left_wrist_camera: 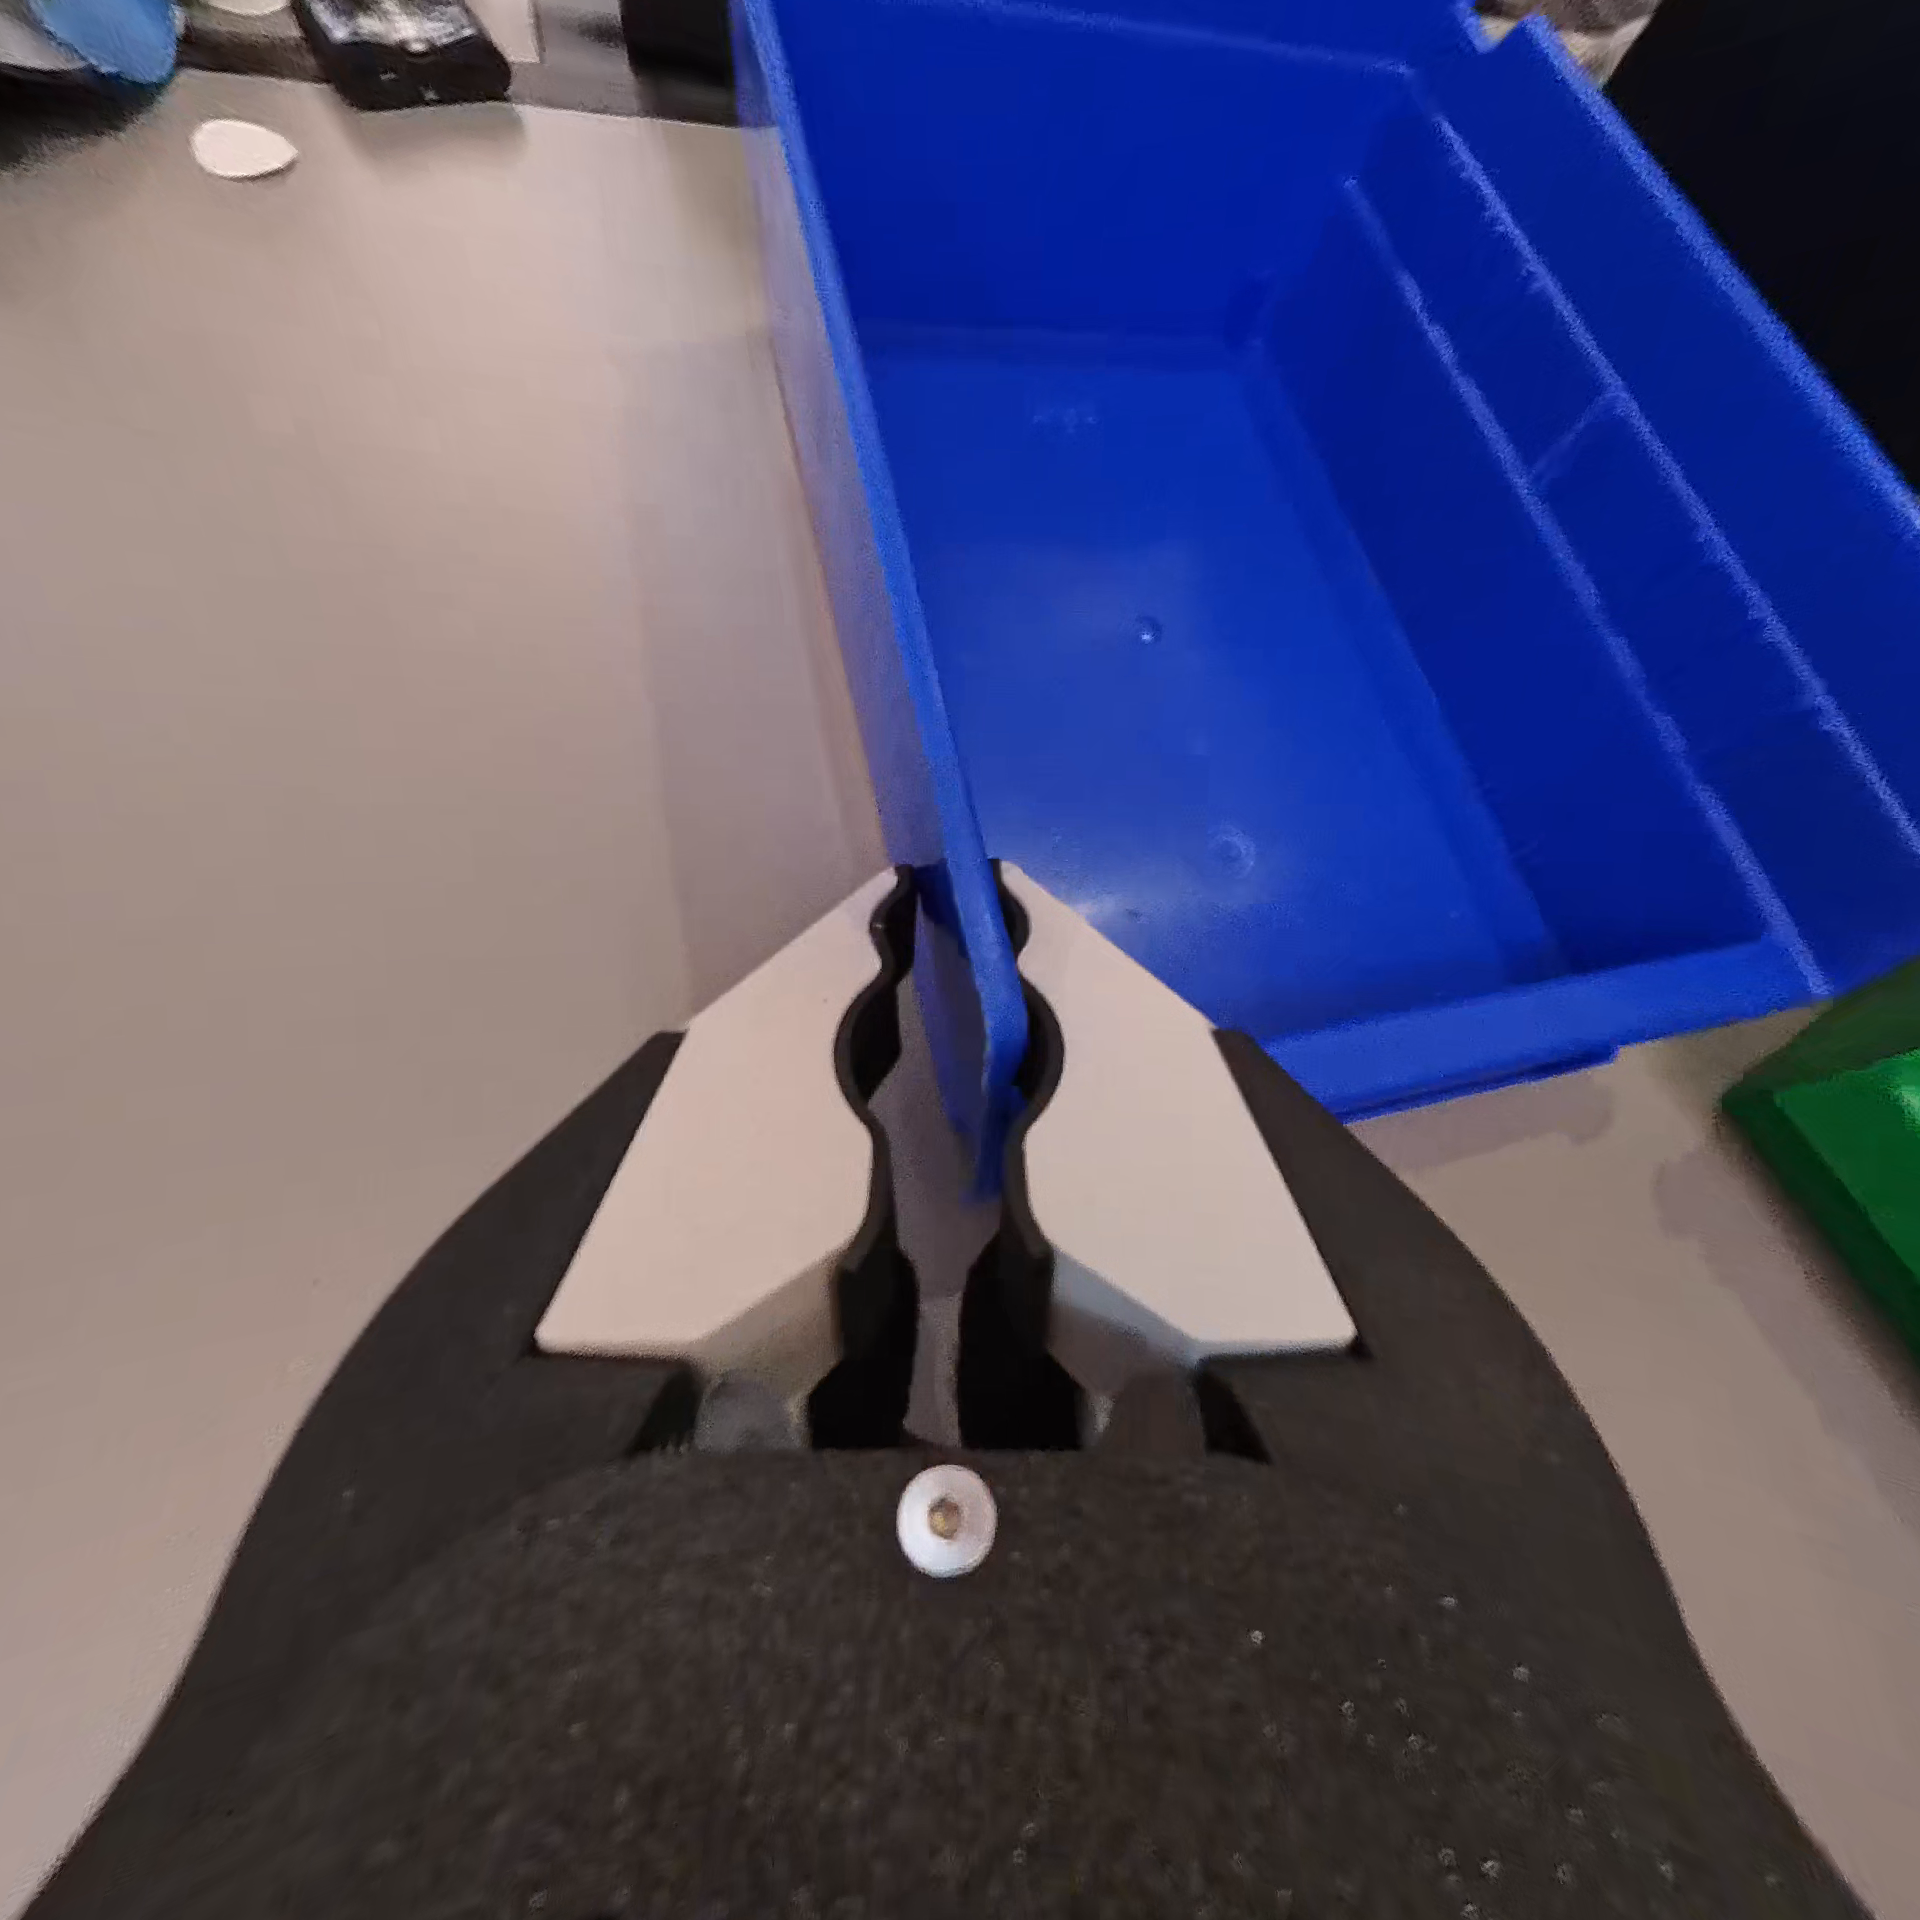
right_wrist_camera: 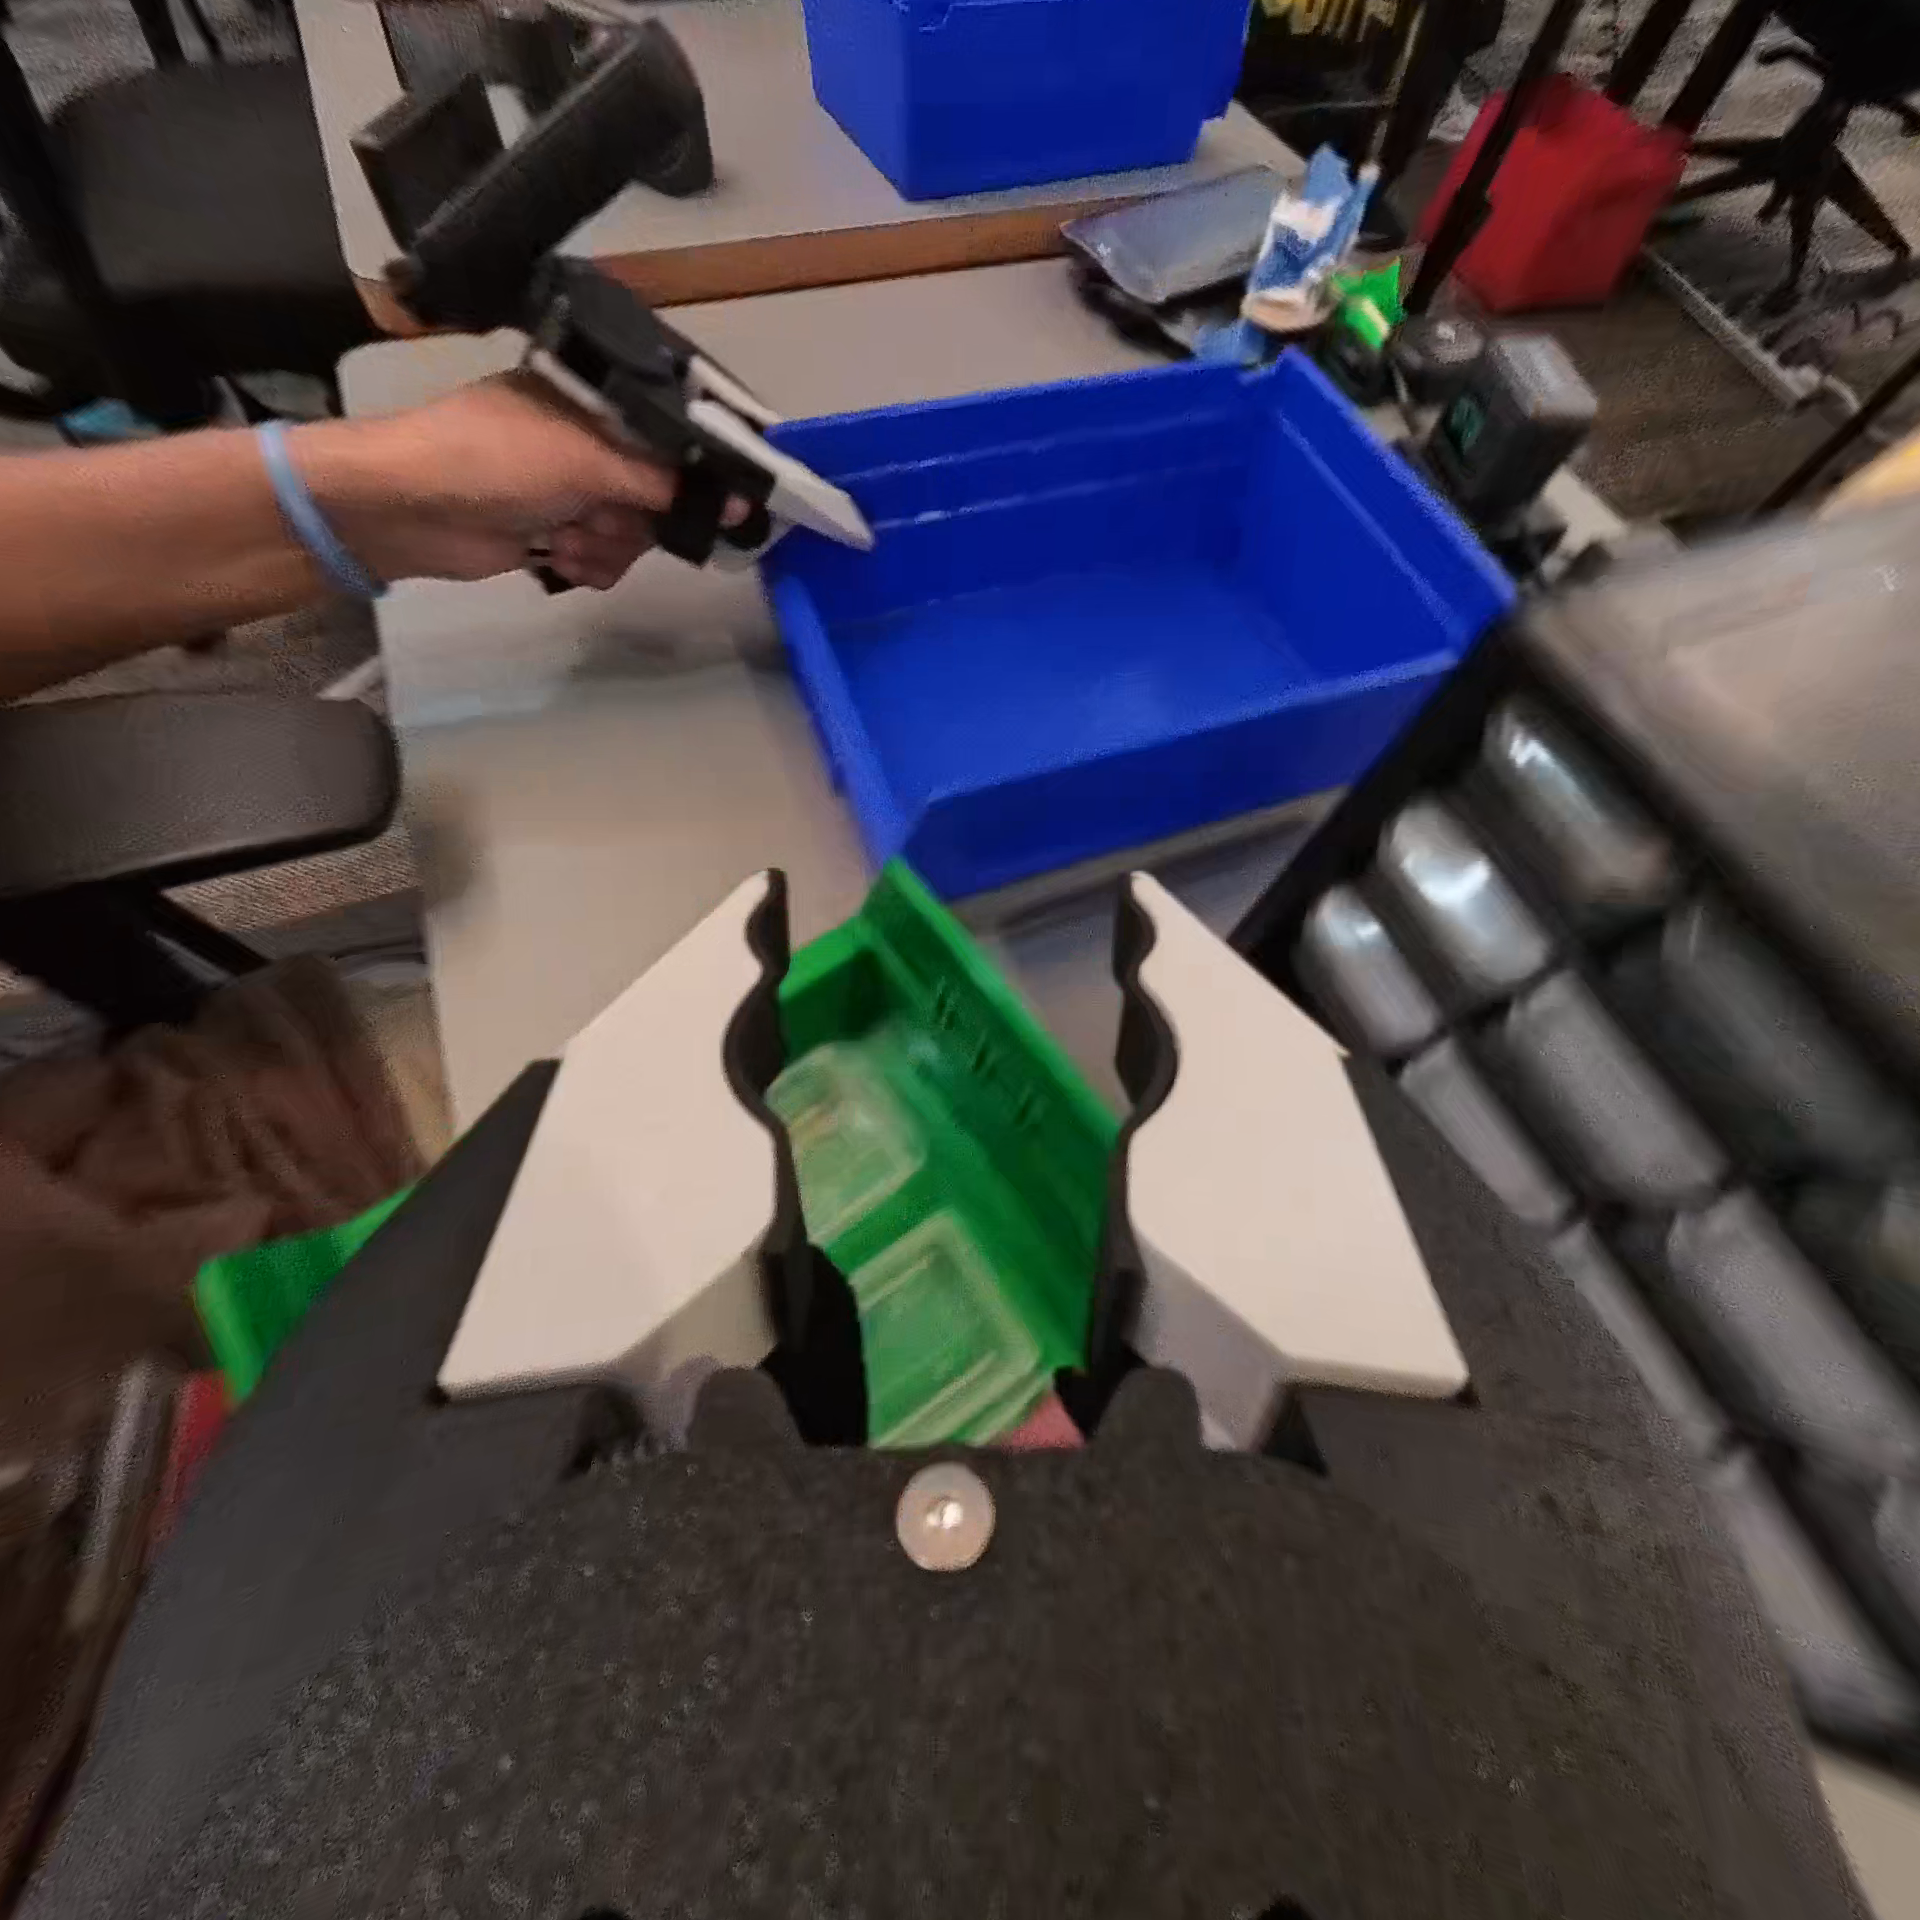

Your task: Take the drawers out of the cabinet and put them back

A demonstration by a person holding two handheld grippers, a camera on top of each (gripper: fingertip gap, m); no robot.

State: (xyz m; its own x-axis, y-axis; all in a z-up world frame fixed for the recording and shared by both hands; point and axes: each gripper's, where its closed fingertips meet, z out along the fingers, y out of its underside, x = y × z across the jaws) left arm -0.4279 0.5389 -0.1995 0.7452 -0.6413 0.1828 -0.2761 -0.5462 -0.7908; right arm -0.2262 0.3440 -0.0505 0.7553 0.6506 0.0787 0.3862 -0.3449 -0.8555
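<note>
Left gripper [left_wrist_camera: 961, 914] pinches the blue drawer [left_wrist_camera: 1299, 644] wall; right gripper [right_wrist_camera: 951, 914] hangs spread above the green drawer [right_wrist_camera: 966, 1122]. Judging the removal step underway, next comes reinsertion into the cabinet [right_wrist_camera: 1621, 1039].

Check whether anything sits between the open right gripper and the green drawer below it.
Nothing visible does. The right gripper is open directly over the green drawer, whose interior and clear containers show between the fingers. The left gripper is shut on the blue drawer wall, off to the side.
</note>
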